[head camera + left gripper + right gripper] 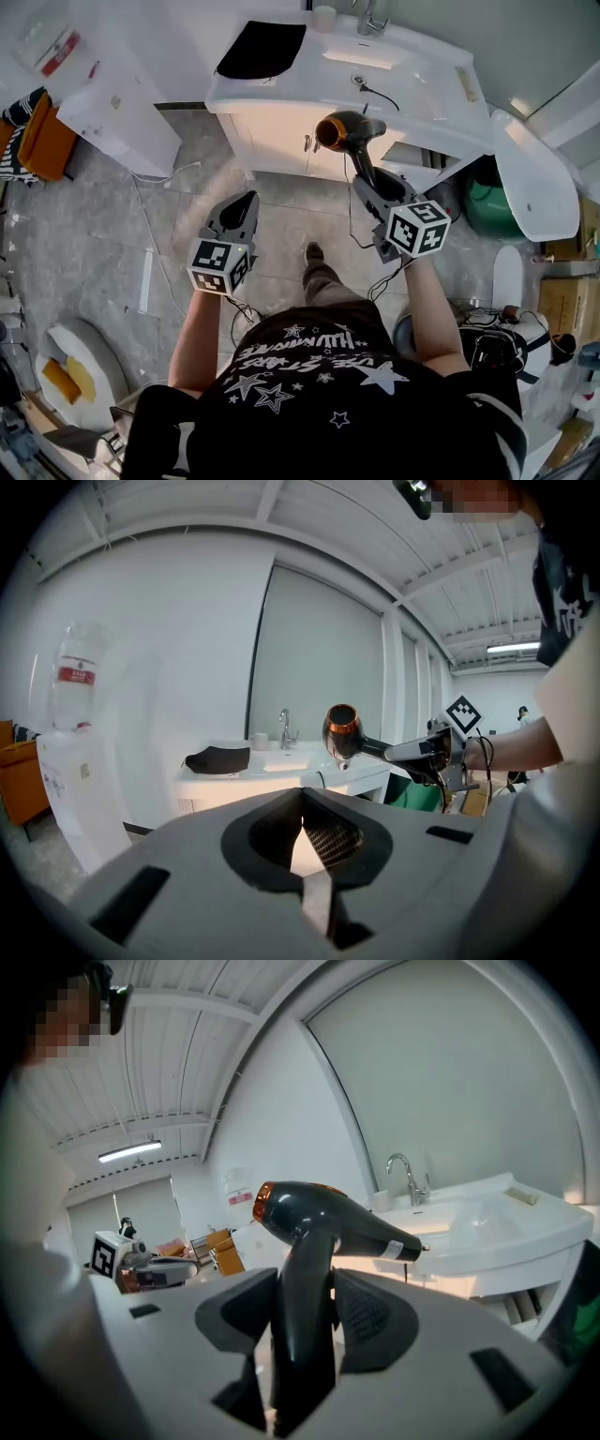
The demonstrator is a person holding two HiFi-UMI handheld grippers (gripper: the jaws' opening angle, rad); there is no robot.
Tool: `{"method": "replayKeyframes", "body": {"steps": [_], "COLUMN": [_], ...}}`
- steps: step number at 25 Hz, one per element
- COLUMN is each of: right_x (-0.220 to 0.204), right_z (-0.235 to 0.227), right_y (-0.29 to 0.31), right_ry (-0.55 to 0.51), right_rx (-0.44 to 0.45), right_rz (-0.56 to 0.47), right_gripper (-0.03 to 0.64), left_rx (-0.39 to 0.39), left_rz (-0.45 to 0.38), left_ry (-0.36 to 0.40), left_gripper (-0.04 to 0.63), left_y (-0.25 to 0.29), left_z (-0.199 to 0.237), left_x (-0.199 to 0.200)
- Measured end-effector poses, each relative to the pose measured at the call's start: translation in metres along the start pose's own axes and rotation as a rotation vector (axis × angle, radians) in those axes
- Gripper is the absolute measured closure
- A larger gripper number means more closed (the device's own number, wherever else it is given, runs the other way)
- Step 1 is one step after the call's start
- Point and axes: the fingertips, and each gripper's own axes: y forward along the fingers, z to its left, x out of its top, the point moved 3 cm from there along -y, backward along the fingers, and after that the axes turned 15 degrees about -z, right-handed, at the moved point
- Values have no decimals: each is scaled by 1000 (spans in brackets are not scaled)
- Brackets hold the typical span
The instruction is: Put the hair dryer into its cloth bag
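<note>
Contents, listed left to right.

1. Water dispenser (117, 112), white, standing on the tiled floor at the far left. The left gripper view shows a clear bottle (75, 672) upside down on top of it.

2. My left gripper (246, 204), held level over the floor and pointing toward the vanity. Its jaws are pressed together at the tips (302, 808) with nothing between them.

3. Cloth bag (262, 49), black. It lies flat on the left end of the white tabletop (422, 98), well apart from both grippers. It looks limp and unfilled, though its mouth is too small to make out from here.

4. Cup (324, 17) and tap (370, 19), at the back edge of the tabletop. The basin is just right of the bag.

5. Hair dryer (349, 133), dark body with an orange ring at one end. It is held in the air in front of the tabletop edge and does not touch it.

6. My right gripper (378, 185). Its jaws stand wide and are clamped on the hair dryer's handle (302, 1335). The barrel sits crosswise above them.

7. Green bin (489, 204), on the floor below the right end of the tabletop.
</note>
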Motion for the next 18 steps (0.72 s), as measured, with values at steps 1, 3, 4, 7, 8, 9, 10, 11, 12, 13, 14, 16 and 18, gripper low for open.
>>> {"method": "replayKeyframes", "body": {"steps": [1, 3, 4, 7, 8, 9, 10, 11, 12, 13, 14, 16, 18], "right_x": [2, 6, 7, 10, 11, 12, 13, 13, 13, 13, 14, 15, 16], "right_z": [-5, -15, -19, -32, -36, -40, -44, -48, -52, -57, -60, -66, -69], "right_y": [12, 35, 47, 76, 85, 93, 100, 107, 114, 120, 125, 137, 148], "right_ry": [-5, -24, -34, -48, -46, -44, -41, -40, -39, -40, -40, -44, -50], "right_rx": [13, 42, 55, 92, 105, 117, 130, 143, 154, 165, 176, 203, 237], "right_rz": [5, 19, 26, 47, 53, 58, 63, 69, 76, 84, 90, 99, 108], "right_gripper": [423, 423, 423, 423, 423, 423, 423, 423, 423, 423, 423, 423, 423], "left_rx": [9, 23, 30, 52, 58, 64, 70, 78, 84, 91, 97, 111, 130], "left_rz": [0, 2, 3, 10, 13, 18, 23, 27, 30, 33, 34, 31, 29], "left_ry": [1, 2, 2, -3, -2, 0, 1, 2, 3, 5, 8, 19, 33], "left_gripper": [586, 586, 586, 586, 586, 586, 586, 586, 586, 586, 586, 585, 585], "left_y": [10, 29, 39, 66, 74, 81, 88, 94, 101, 107, 113, 123, 132], "left_z": [8, 23, 30, 48, 53, 56, 59, 62, 65, 68, 71, 78, 86], "left_x": [1, 3, 3, 2, 2, 2, 2, 2, 2, 2, 3, 7, 10]}}
